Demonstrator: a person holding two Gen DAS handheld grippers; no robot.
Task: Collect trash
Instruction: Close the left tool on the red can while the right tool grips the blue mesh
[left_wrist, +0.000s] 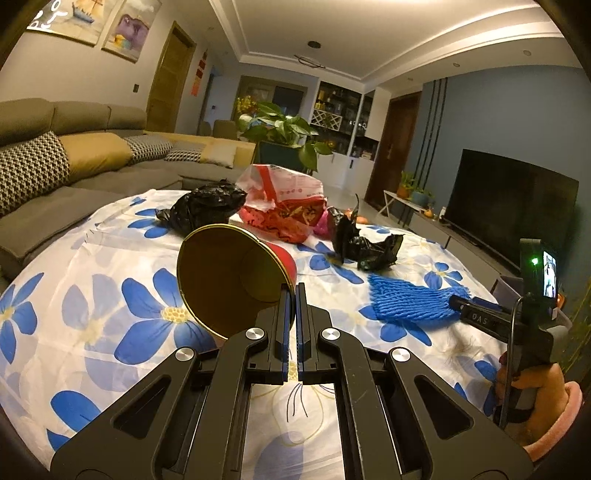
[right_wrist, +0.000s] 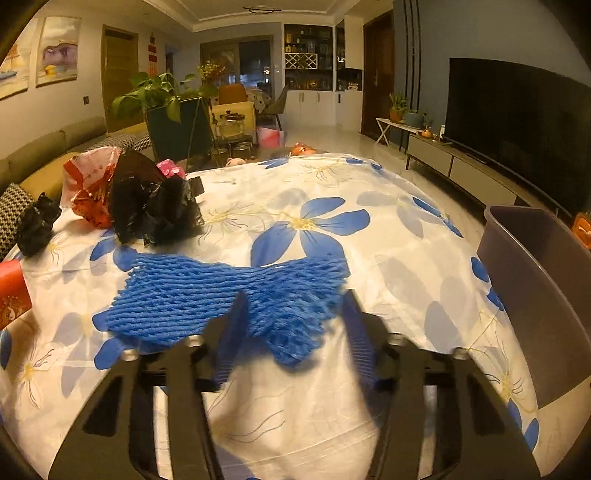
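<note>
The cloth (right_wrist: 388, 236) is bare ahead of the right gripper (right_wrist: 295, 314); a bin (right_wrist: 546, 295) stands at its right edge. The blue net (right_wrist: 207, 291) lies between the gripper's partly open, blurred jaws; whether they touch it cannot be told. A cup (left_wrist: 229, 280) is clamped by its rim in the left gripper (left_wrist: 291, 295).

Soft printed cloth (right_wrist: 388, 236) covers the table; on it, beside a ribbed blue foam net (right_wrist: 207, 291), lie crinkled glossy black plastic bags (right_wrist: 155, 210) and a shiny gold-lined cup (left_wrist: 229, 277).
</note>
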